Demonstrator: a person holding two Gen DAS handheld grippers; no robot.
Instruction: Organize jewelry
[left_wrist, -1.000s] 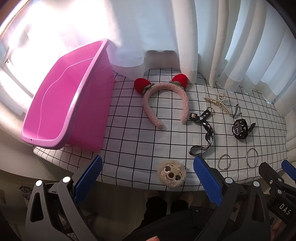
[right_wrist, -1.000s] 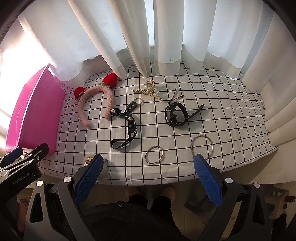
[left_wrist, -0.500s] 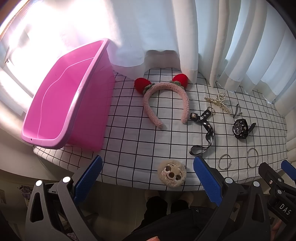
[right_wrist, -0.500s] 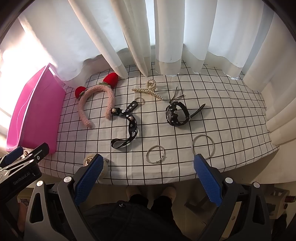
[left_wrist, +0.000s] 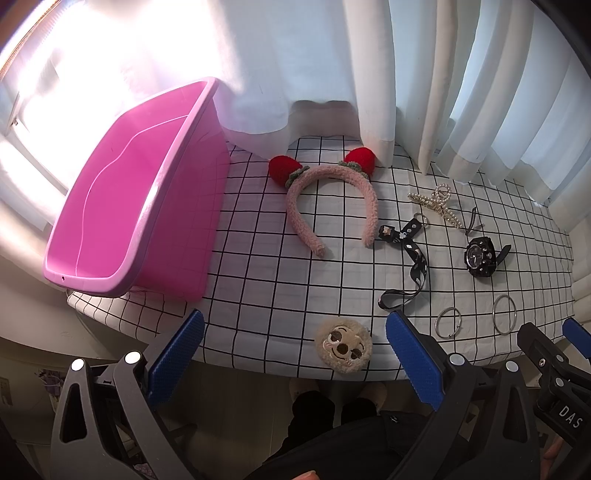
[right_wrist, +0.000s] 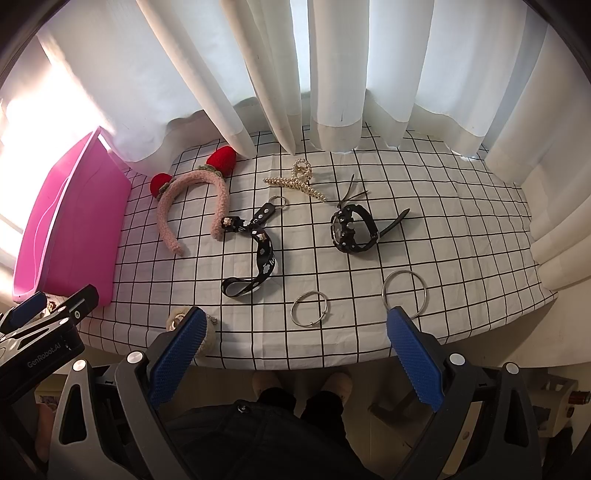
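Jewelry laid out on a desk (right_wrist: 461, 236) covered by a white cloth with a black grid, white curtains (right_wrist: 332, 66) behind. The left gripper (left_wrist: 293, 354) and right gripper (right_wrist: 293, 347) both hover at the near edge with blue-padded fingers (left_wrist: 413, 360) spread wide and released, grasping nothing. A pink bin (left_wrist: 122, 206) stands at the desk's left end (its interior appears empty). Beside it lies a fuzzy pink headband (left_wrist: 332, 205) with two red strawberry ears, open end toward the viewer. To its right, a black strap keychain (right_wrist: 255, 251) touches one headband tip; a pearl hair claw (right_wrist: 295, 182) lies behind it, near the curtains. A black wristwatch (right_wrist: 351, 230) rests right of the strap, with a thin black tie (right_wrist: 352, 194) just behind it. Two silver bangles, the smaller (right_wrist: 309, 303) and the larger (right_wrist: 404, 291), lie apart near the front edge. A round plush face charm (left_wrist: 343, 347) sits at the front edge, between the left gripper's fingers in its view.
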